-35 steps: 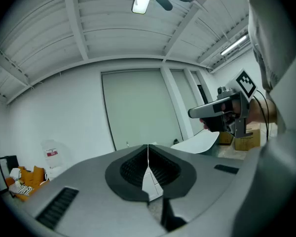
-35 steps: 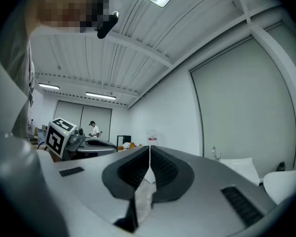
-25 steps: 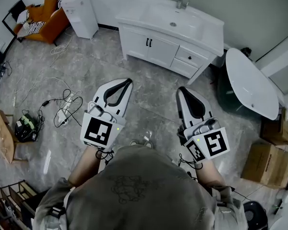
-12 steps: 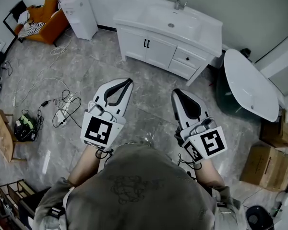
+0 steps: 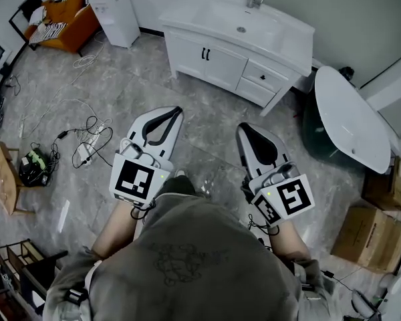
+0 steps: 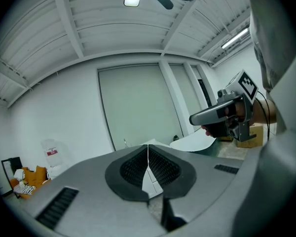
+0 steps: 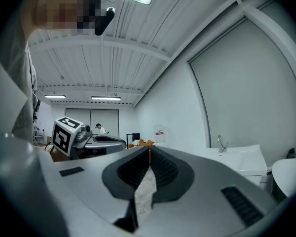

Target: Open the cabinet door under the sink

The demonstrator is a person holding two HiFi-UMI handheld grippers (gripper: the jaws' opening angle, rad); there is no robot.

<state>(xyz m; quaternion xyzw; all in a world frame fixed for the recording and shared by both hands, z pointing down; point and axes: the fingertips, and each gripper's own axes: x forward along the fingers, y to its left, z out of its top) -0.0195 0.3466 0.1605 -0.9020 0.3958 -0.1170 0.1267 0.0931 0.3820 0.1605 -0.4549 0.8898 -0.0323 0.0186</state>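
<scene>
Grey marble floor (image 5: 130,89) all round; against the far wall, a white cabinet (image 5: 259,85) under a white sink (image 5: 284,40), well apart from both tools. Looks glossy, flat-fronted and square-edged. Shows two doors (image 5: 187,51) side by side on the left part of the front, closed flush, with two small drawers (image 5: 264,77) to their right. Carries a pair of short dark upright handles (image 5: 205,55) just beside the middle seam, one per door.

Judging by that: a stiff, fairly light panel on side hinges, likely to swing freely once past any catch. Smooth painted face, probably too slippery to grip, with no edge on offer while shut. Best taken by a handle, pinched across the bar and drawn outward along an arc, not straight back. Little risk of breakage; some risk of slipping off so slim a bar with a skewed pull.

Left hand-held gripper (image 5: 178,110) and right hand-held gripper (image 5: 243,126) low over the floor, pointing toward the cabinet, touching nothing. Both pressed together at the tips, nothing between. Need spreading before closing on a handle.
</scene>
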